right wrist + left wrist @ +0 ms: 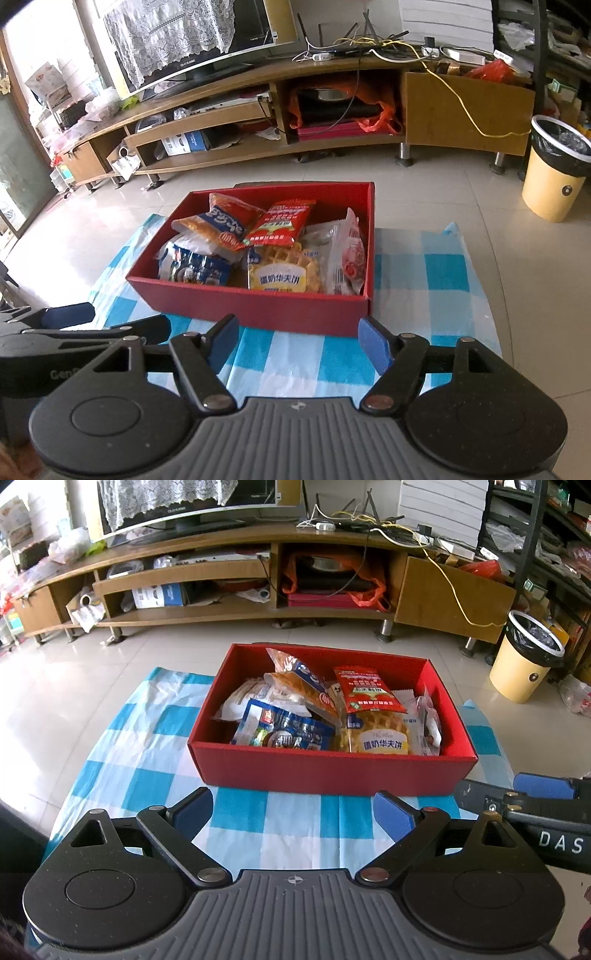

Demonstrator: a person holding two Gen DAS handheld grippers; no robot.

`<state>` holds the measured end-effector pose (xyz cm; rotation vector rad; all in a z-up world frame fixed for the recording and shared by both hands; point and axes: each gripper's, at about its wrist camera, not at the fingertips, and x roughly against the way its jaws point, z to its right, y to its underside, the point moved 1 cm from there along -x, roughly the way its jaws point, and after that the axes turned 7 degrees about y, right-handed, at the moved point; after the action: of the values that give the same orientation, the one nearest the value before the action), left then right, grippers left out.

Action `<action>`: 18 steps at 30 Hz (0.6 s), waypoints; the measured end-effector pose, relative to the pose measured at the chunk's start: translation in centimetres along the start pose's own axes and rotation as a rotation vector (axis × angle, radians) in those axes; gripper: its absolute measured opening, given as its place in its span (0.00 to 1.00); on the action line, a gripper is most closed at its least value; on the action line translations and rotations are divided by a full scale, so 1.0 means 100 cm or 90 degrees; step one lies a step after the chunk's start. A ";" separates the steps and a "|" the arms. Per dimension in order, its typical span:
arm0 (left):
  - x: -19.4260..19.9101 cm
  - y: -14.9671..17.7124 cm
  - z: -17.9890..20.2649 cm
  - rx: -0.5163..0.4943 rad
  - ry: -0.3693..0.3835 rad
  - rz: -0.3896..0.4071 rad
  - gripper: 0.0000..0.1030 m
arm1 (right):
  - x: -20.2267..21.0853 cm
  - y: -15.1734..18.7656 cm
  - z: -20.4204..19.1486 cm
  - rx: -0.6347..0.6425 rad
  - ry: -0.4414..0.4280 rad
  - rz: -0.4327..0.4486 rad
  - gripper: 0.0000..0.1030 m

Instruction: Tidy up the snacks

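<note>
Since every snack packet (pixel 373 734) already lies heaped inside the red rectangular cardboard box (pixel 332 771) on the blue-and-white checked cloth (pixel 240 812), both tongs, left (pixel 293 814) and right (pixel 297 341), hang released and empty just before the box's near wall, likely finished.

one red box (pixel 325 771), one blue-and-white checked cloth (pixel 147 760) under it, about seven snack packets (pixel 373 734) inside, some overlapping so the count is unsure. two hand-held grippers, one yellow bin (pixel 524 657).
</note>
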<state>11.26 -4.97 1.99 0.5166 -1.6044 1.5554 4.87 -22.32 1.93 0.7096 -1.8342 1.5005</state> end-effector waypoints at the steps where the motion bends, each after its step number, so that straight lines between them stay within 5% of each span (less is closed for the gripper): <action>1: 0.002 0.002 0.000 -0.001 0.000 0.000 0.94 | 0.002 0.003 0.000 -0.003 -0.001 0.000 0.67; 18: 0.037 0.034 0.002 -0.011 -0.004 0.008 0.94 | 0.038 0.037 -0.006 0.003 -0.013 0.009 0.67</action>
<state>6.38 -3.74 2.79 0.5035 -1.6281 1.5495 -0.21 -21.00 2.63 0.7176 -1.8548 1.5114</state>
